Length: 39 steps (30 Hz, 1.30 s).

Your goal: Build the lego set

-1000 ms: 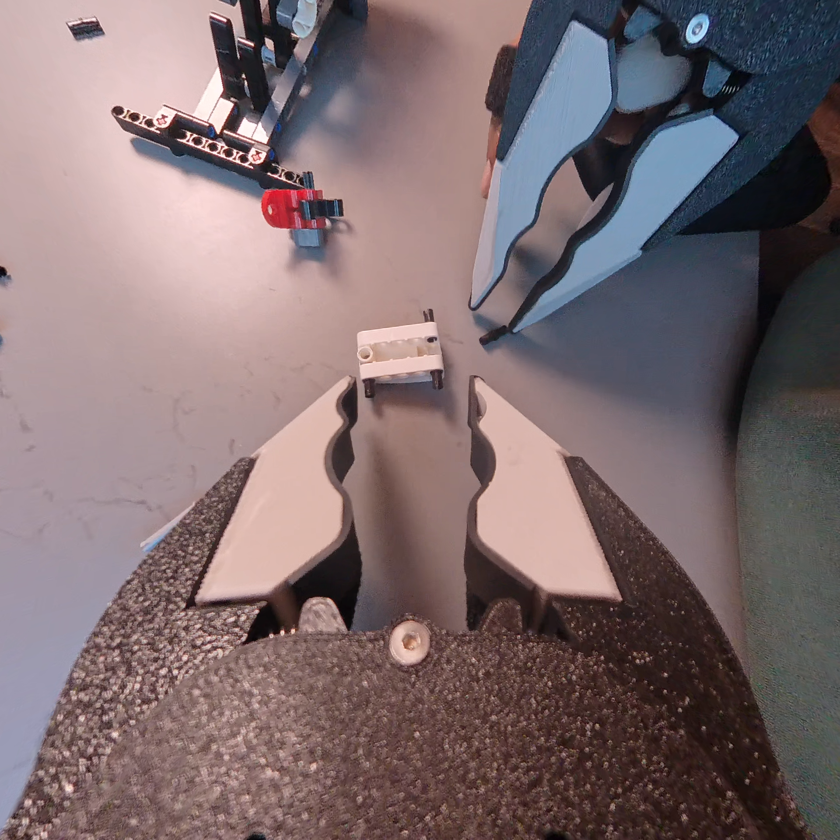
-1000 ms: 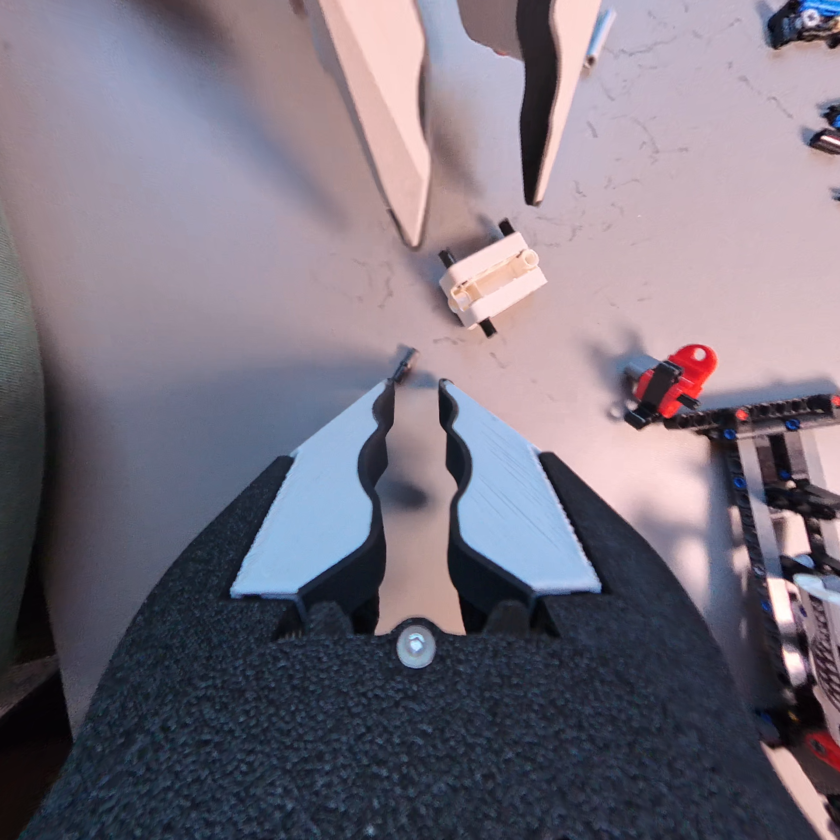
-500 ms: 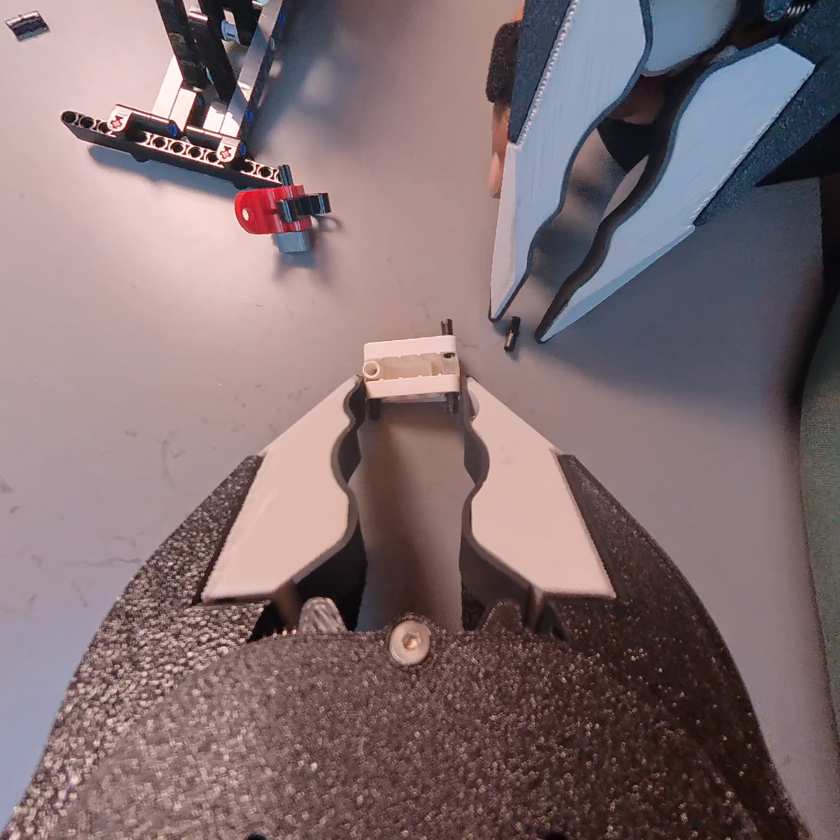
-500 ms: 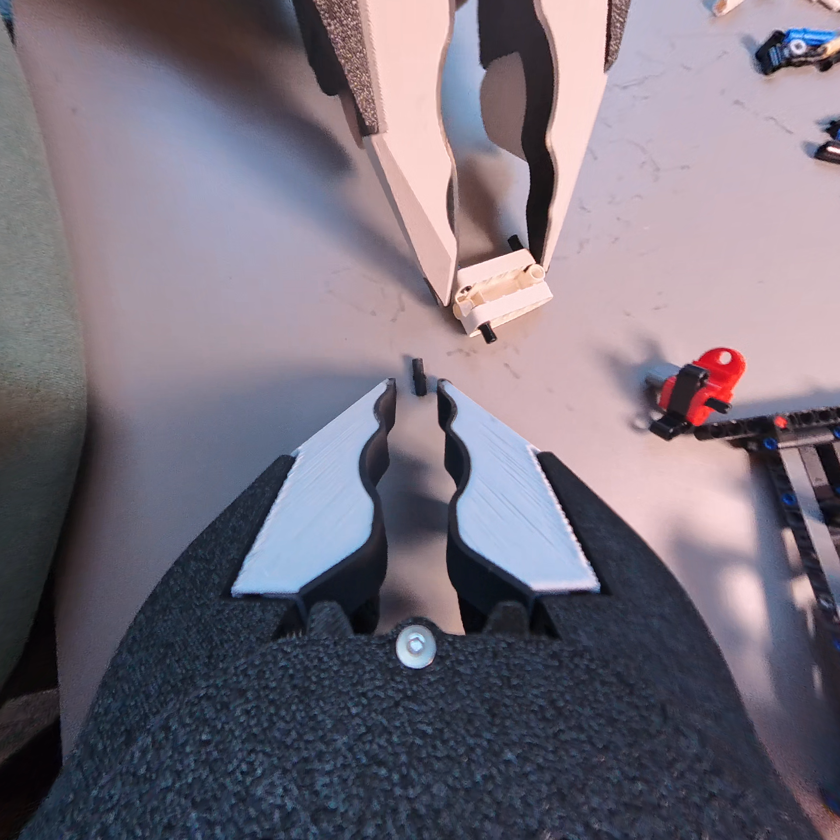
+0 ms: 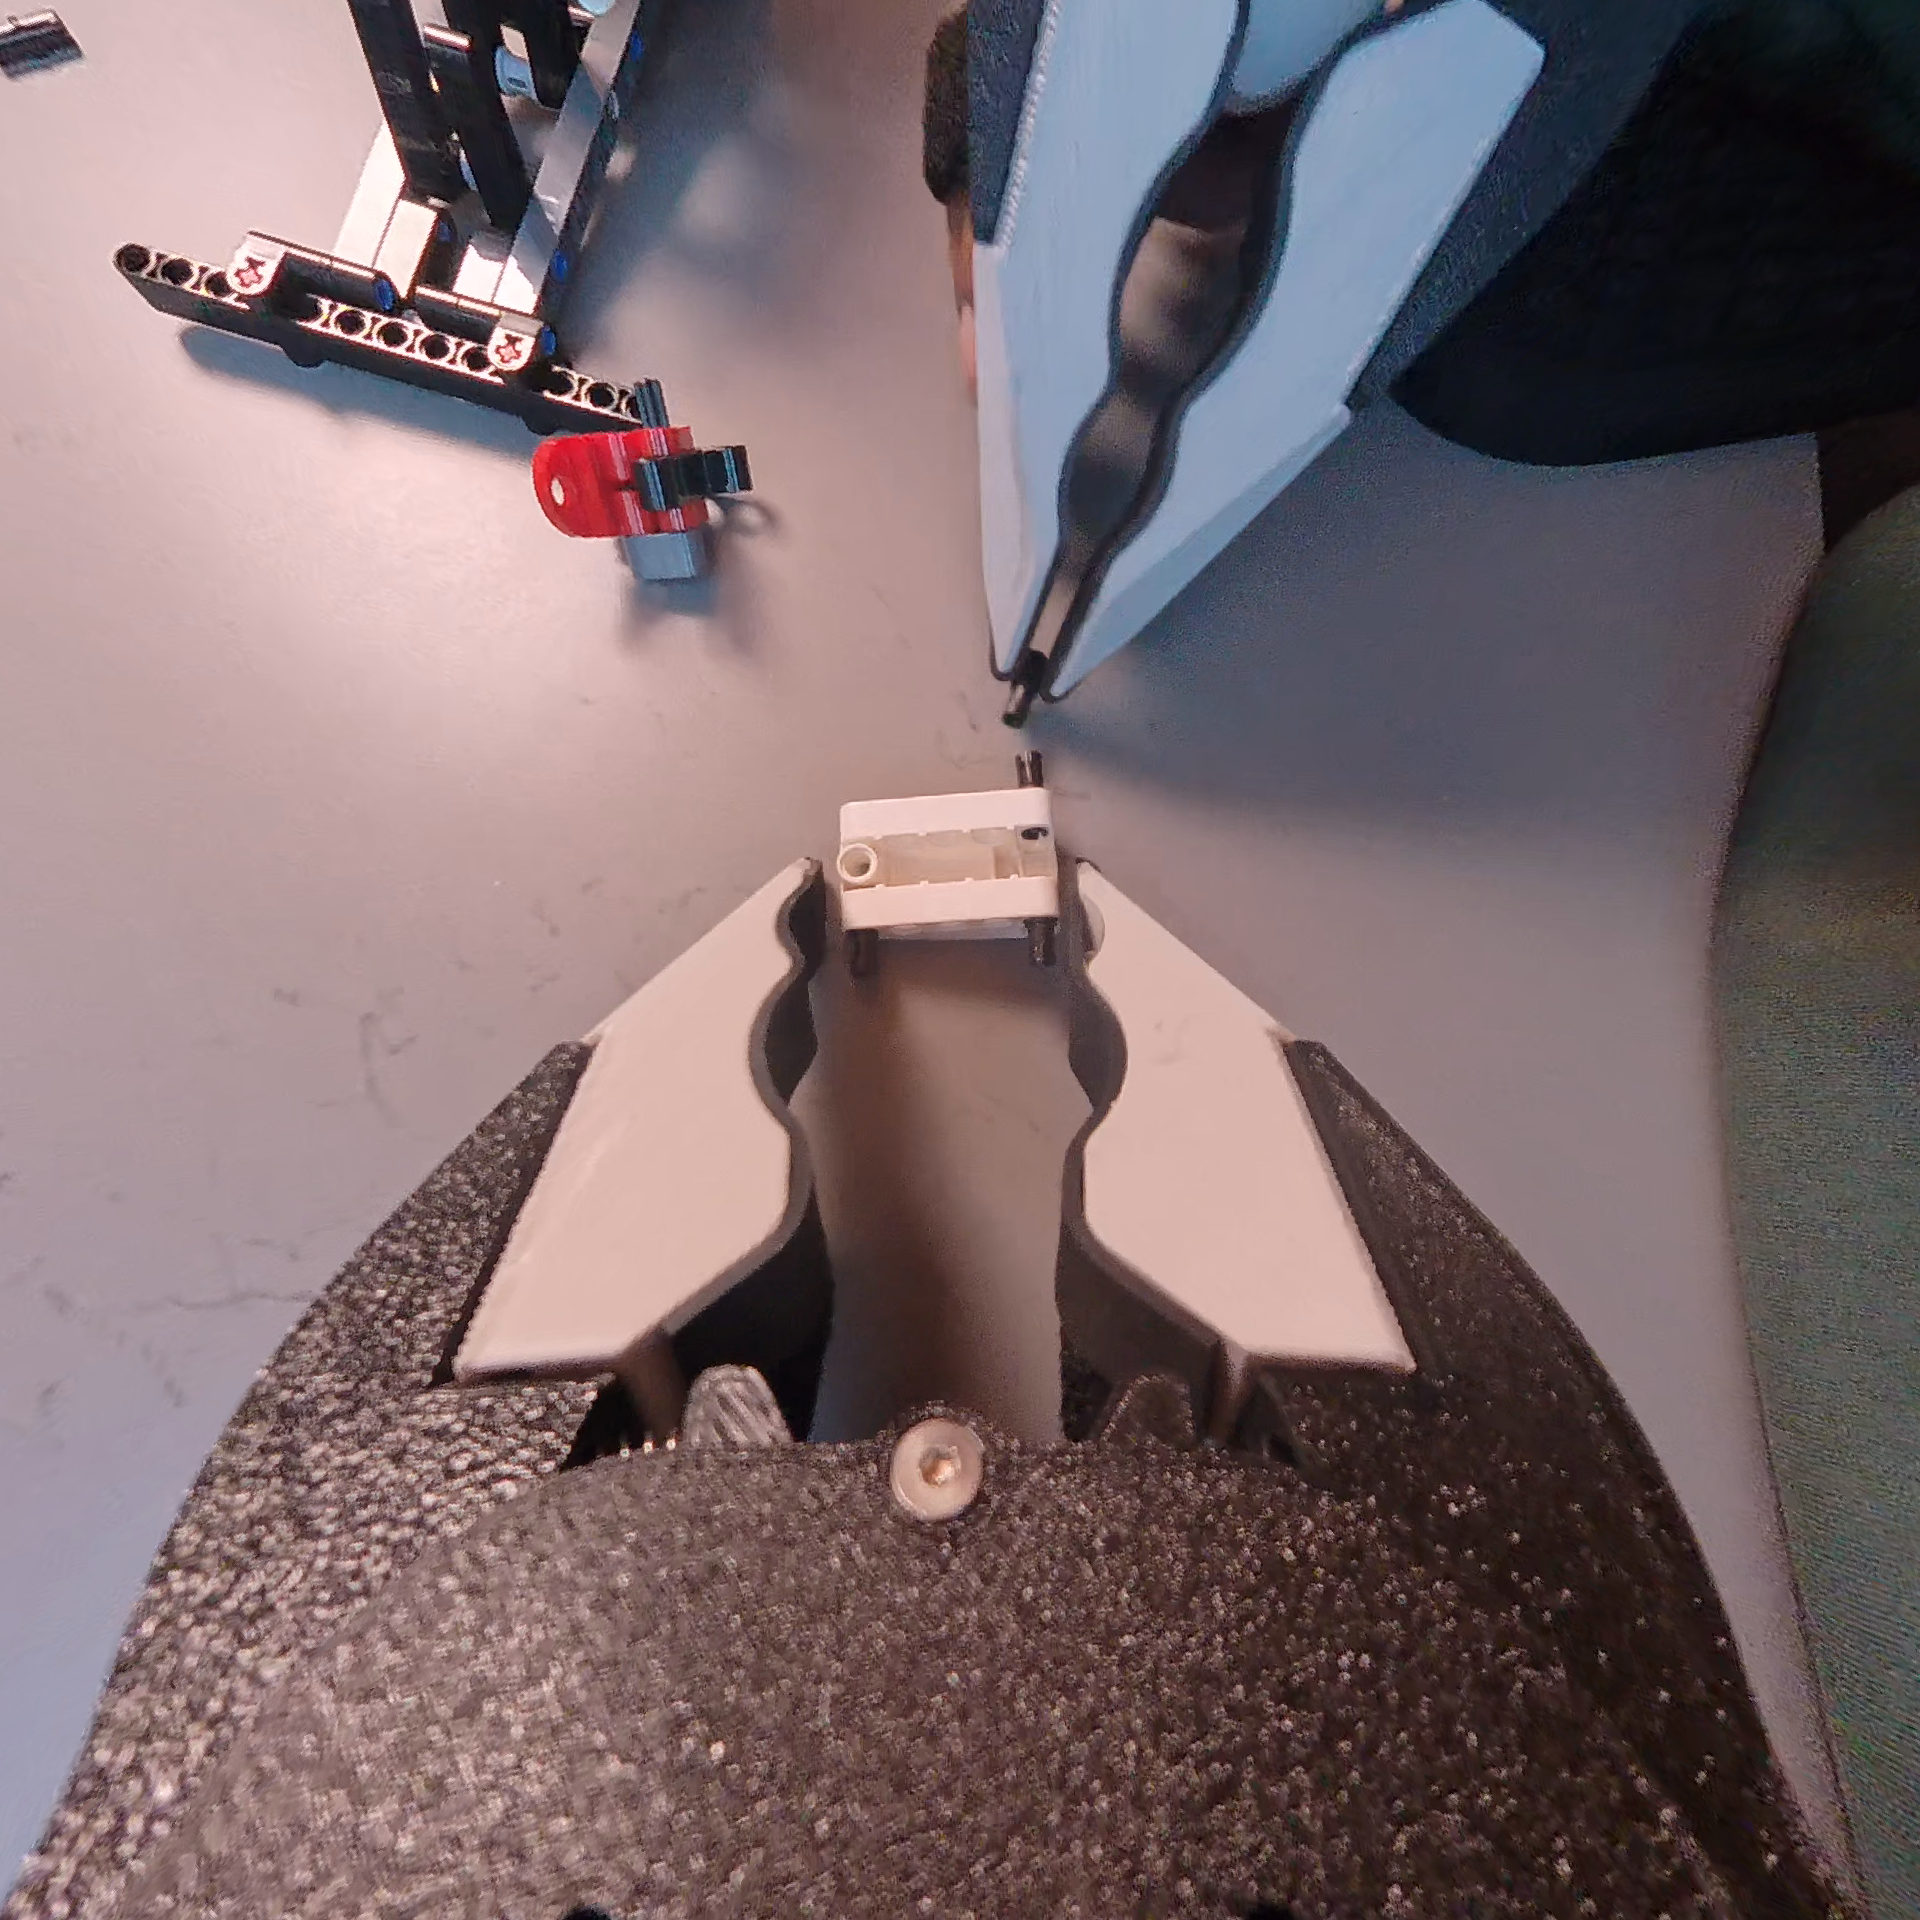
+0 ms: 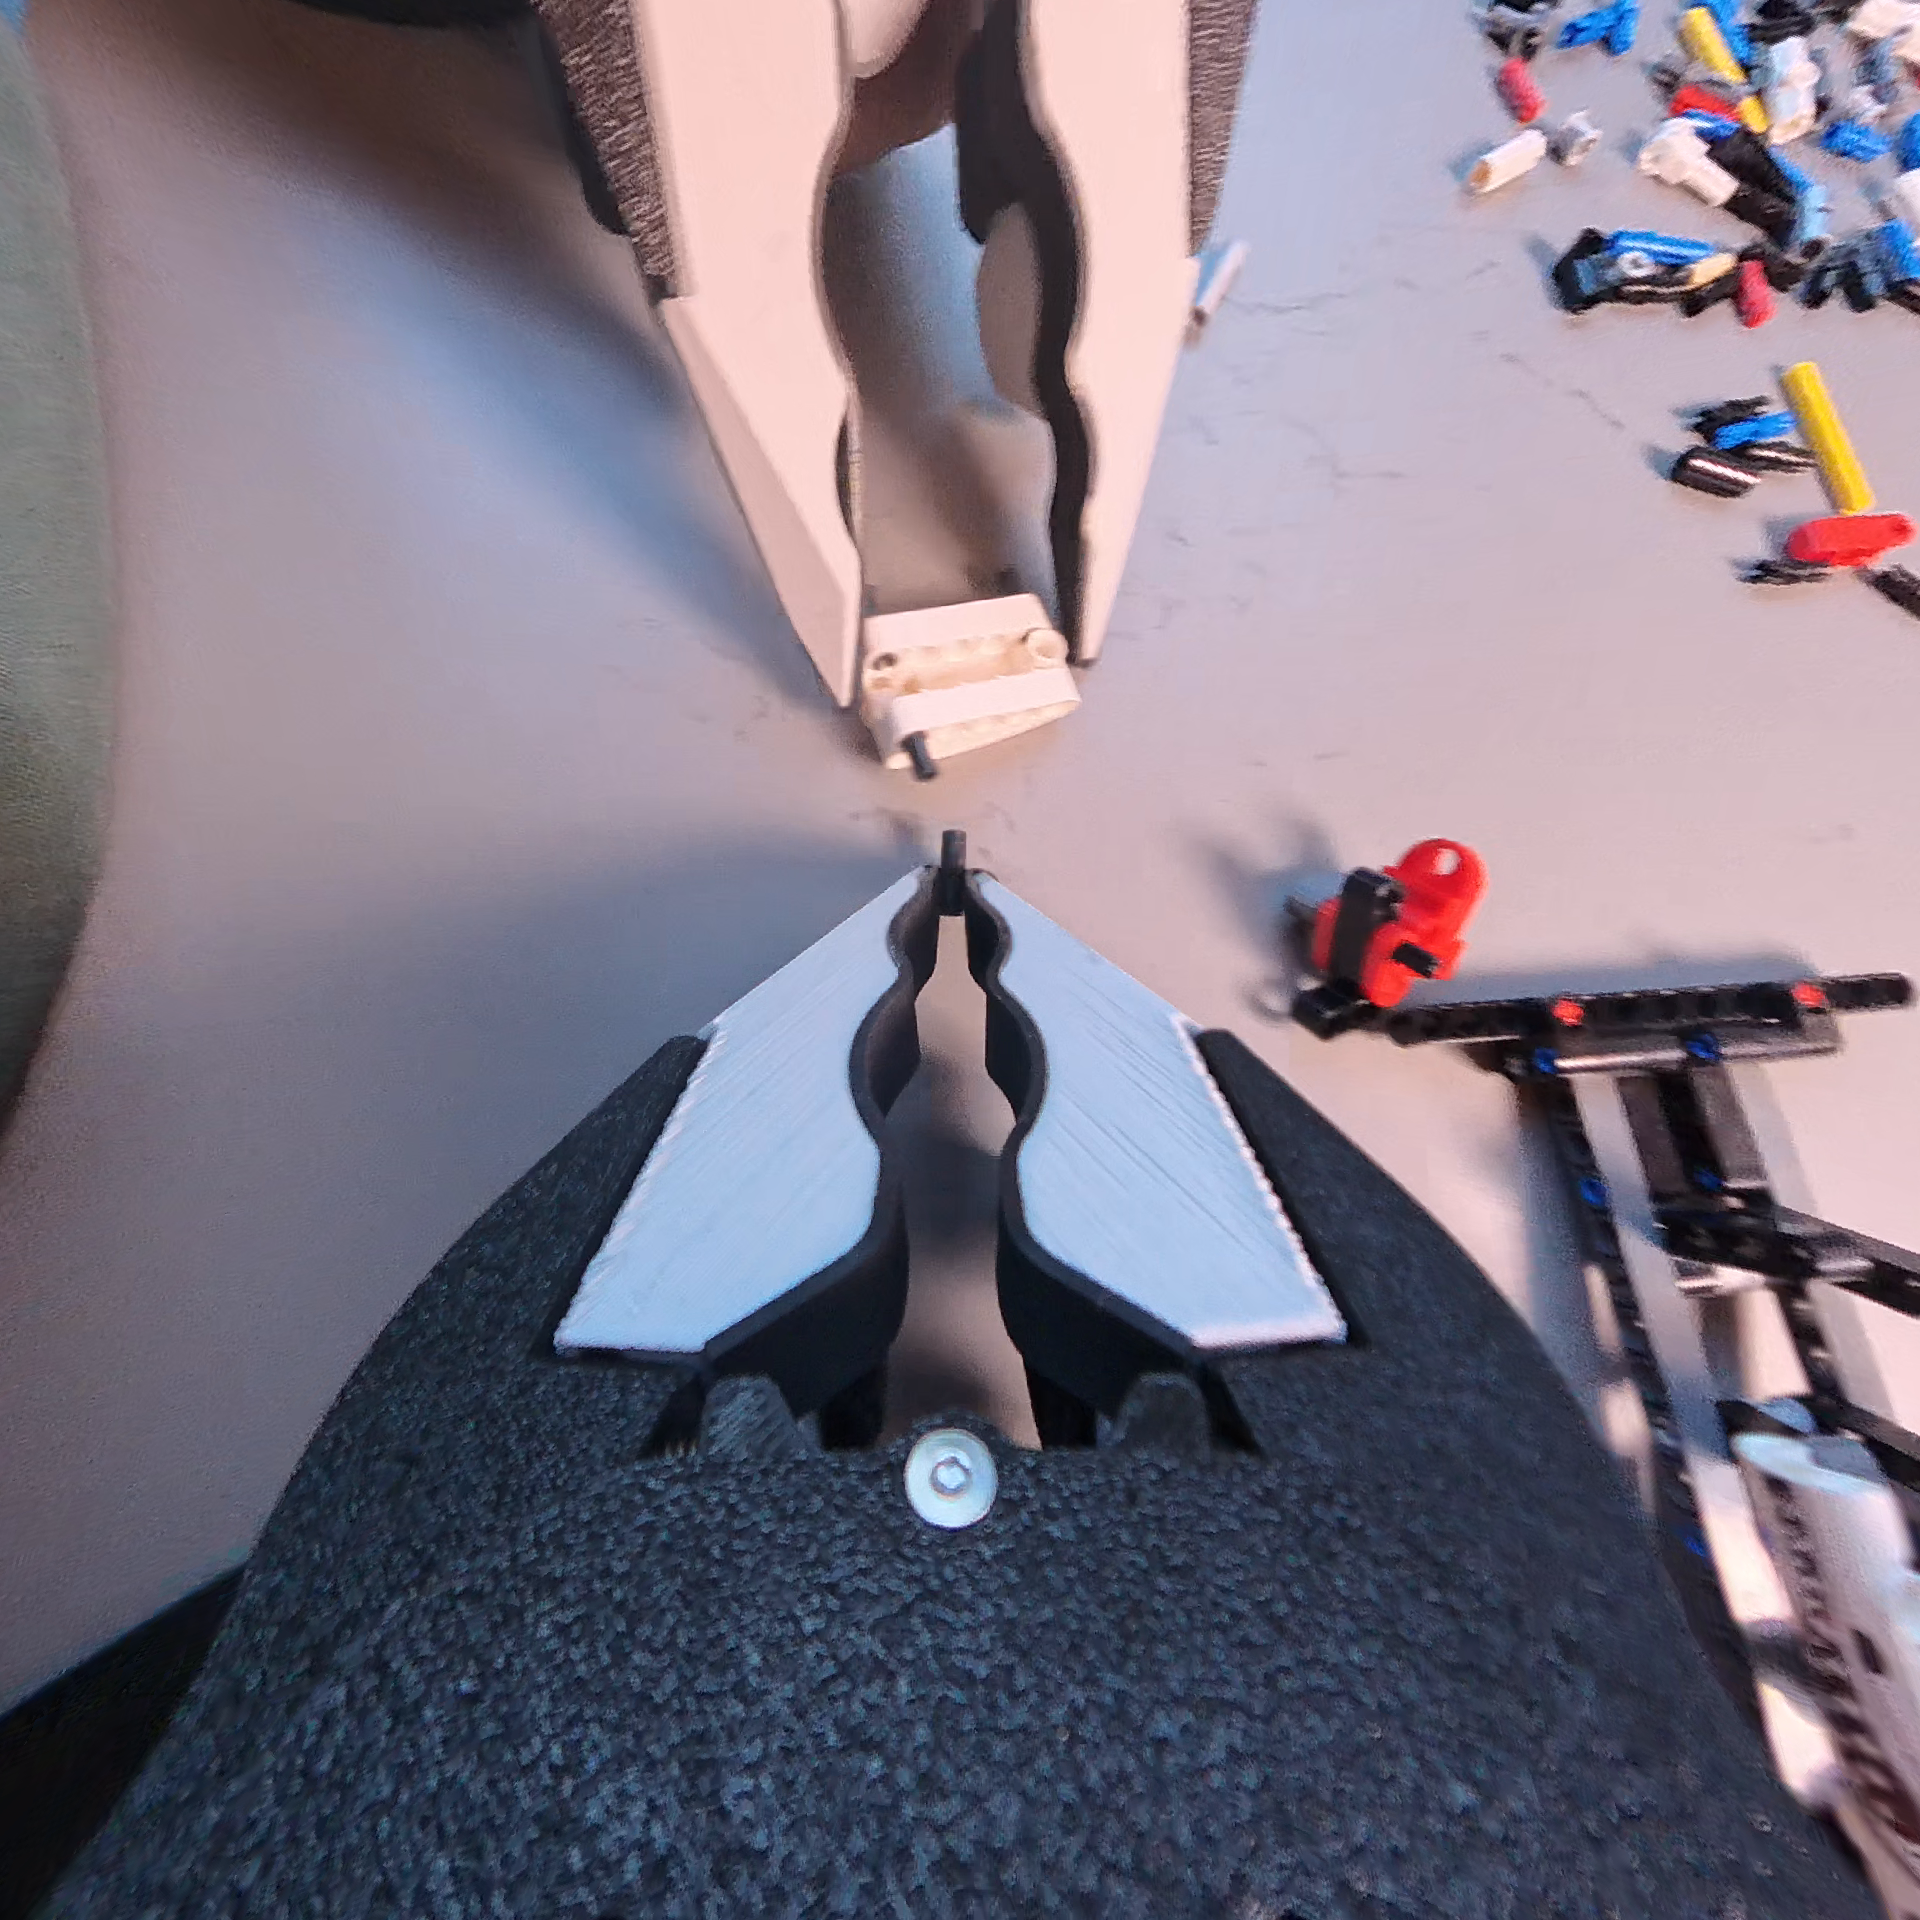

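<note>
**Step in hand: fitting a pin into the white block**

Your left gripper (image 5: 948, 891) is clamped on the white block (image 5: 945, 871), which sits low over the bare middle of the bench (image 5: 364, 790), well clear of its edges. Your right gripper (image 6: 948, 885) is closed on a black pin (image 6: 950, 860), tip pointing at the block and just short of it.

The black frame (image 5: 405, 312) and the red piece (image 5: 608, 497) at its end lie apart and untouched.

Next, in all likelihood: line the pin up with an open hole in the block's facing side, then press it straight in. Hold the block rigid; a tilted pin will jam.
</note>
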Available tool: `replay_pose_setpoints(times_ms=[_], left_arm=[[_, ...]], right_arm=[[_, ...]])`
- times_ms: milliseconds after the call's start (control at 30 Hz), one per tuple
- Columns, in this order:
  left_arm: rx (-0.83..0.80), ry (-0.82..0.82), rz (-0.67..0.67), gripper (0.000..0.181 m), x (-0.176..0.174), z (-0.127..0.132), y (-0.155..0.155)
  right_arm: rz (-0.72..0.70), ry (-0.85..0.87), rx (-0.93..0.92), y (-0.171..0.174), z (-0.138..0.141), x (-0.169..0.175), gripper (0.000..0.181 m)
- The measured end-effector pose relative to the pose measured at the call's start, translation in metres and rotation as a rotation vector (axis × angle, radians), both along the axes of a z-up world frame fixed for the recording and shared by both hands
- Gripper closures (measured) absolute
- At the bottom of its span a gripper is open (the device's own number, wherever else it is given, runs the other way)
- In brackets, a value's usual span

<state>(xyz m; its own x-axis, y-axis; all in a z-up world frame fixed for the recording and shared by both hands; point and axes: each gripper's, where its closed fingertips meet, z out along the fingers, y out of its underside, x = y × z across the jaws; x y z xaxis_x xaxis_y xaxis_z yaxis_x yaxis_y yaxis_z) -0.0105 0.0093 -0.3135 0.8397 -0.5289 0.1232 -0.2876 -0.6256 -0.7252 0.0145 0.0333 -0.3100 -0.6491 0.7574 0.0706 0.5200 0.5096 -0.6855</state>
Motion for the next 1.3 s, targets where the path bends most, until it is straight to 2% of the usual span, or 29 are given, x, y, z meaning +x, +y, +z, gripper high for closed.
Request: replay_pose_setpoints(times_ms=[267,900,1033,1100,1300], left_arm=[[0.013,0.014,-0.118,0.14,0.005,-0.001,-0.008],[-0.011,-0.009,-0.156,0.14,0.004,-0.001,-0.009],[-0.006,-0.005,-0.166,0.14,0.005,-0.001,-0.009],[-0.002,-0.005,-0.169,0.14,0.008,-0.001,-0.008],[-0.006,-0.012,-0.168,0.14,0.008,-0.001,-0.008]], right_arm=[[0.036,-0.009,-0.037,-0.001,-0.001,-0.02,0.177],[0.125,-0.087,-0.028,-0.009,-0.003,-0.028,0.178],[0.124,-0.056,-0.138,-0.016,0.01,-0.033,0.181],[0.149,-0.073,-0.131,-0.021,0.005,-0.032,0.181],[0.074,-0.017,-0.098,0.001,0.014,-0.031,0.181]])
